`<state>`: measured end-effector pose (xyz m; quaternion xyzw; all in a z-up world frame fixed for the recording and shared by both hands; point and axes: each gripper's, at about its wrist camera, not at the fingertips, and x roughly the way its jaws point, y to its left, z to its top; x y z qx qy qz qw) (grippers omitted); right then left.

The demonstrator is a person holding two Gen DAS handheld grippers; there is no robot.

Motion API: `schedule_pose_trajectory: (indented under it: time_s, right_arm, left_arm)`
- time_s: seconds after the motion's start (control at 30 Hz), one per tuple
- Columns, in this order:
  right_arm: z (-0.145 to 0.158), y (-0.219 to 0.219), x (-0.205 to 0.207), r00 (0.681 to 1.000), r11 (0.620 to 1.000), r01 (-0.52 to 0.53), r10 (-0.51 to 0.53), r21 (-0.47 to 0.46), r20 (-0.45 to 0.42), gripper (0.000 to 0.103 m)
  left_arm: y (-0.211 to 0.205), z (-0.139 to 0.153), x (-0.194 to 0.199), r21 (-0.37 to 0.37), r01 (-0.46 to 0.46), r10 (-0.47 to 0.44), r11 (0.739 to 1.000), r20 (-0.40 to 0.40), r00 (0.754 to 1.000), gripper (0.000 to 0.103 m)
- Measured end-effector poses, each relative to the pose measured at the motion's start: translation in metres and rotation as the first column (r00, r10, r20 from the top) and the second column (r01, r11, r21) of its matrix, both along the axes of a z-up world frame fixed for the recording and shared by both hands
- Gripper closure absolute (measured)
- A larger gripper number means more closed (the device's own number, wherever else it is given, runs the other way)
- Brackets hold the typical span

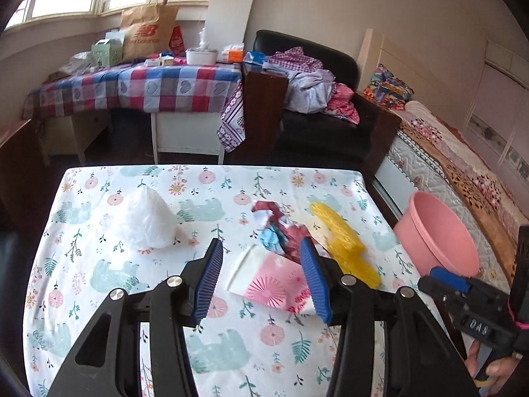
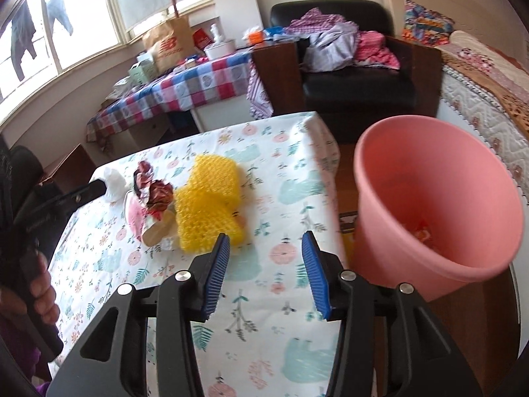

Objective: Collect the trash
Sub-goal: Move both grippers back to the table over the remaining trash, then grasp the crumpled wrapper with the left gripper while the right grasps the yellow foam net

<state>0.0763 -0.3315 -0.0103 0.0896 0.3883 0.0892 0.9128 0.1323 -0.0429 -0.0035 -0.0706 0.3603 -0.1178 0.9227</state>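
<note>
Left wrist view shows the left claw spread wide and empty, its blue pads either side of a pink-and-white packet lying flat on the floral worktop, apparently lined up so it can close on that piece. Just beyond lie a crumpled red wrapper and a yellow mesh sponge, bunched together near the worktop's right edge; a white plastic wad sits well apart to the left. The pink bin stands just off that right edge, likely so pieces have only a short way to travel. The right claw is also released and grips nothing, hanging over bare cloth between the sponge and the bin. Something small and orange lies inside the bin.
</note>
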Motion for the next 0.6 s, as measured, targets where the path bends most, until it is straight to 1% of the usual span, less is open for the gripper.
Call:
schedule_pose_trajectory:
  time_s: [0.13, 0.33, 0.37, 0.4, 0.47, 0.5, 0.53, 0.6]
  right_arm:
    - [0.001, 0.007, 0.005, 1.000, 1.000, -0.021, 0.021, -0.016, 0.000, 0.057]
    - [-0.003, 0.008, 0.011, 0.999, 0.999, -0.032, 0.032, -0.020, -0.012, 0.057]
    - [-0.003, 0.008, 0.014, 0.999, 0.999, -0.034, 0.034, -0.021, -0.015, 0.057]
    - [-0.004, 0.008, 0.015, 0.999, 0.999, -0.037, 0.036, -0.023, -0.019, 0.057]
    - [-0.005, 0.010, 0.018, 0.999, 0.999, -0.043, 0.042, -0.026, -0.024, 0.057]
    - [-0.006, 0.011, 0.020, 0.999, 0.999, -0.046, 0.045, -0.026, -0.025, 0.057]
    - [-0.006, 0.012, 0.022, 0.998, 0.998, -0.049, 0.049, -0.026, -0.027, 0.057]
    - [-0.005, 0.016, 0.027, 0.998, 0.998, -0.060, 0.060, -0.021, -0.028, 0.057]
  left_arm:
    - [0.000, -0.006, 0.027, -0.028, 0.006, -0.007, 1.000, -0.039, 0.999, 0.055]
    - [-0.018, -0.024, 0.062, -0.044, 0.006, -0.011, 0.999, -0.111, 0.994, 0.057]
    - [-0.019, -0.027, 0.066, -0.048, 0.008, -0.014, 0.999, -0.122, 0.992, 0.063]
    - [-0.021, -0.029, 0.068, -0.055, 0.011, -0.018, 0.998, -0.131, 0.991, 0.072]
    - [-0.021, -0.034, 0.070, -0.080, 0.018, -0.030, 0.997, -0.150, 0.988, 0.080]
    - [-0.021, -0.035, 0.069, -0.083, 0.016, -0.028, 0.996, -0.147, 0.989, 0.087]
    - [-0.020, -0.035, 0.068, -0.084, 0.018, -0.030, 0.996, -0.142, 0.989, 0.091]
    - [-0.018, -0.035, 0.065, -0.087, 0.025, -0.037, 0.996, -0.138, 0.990, 0.096]
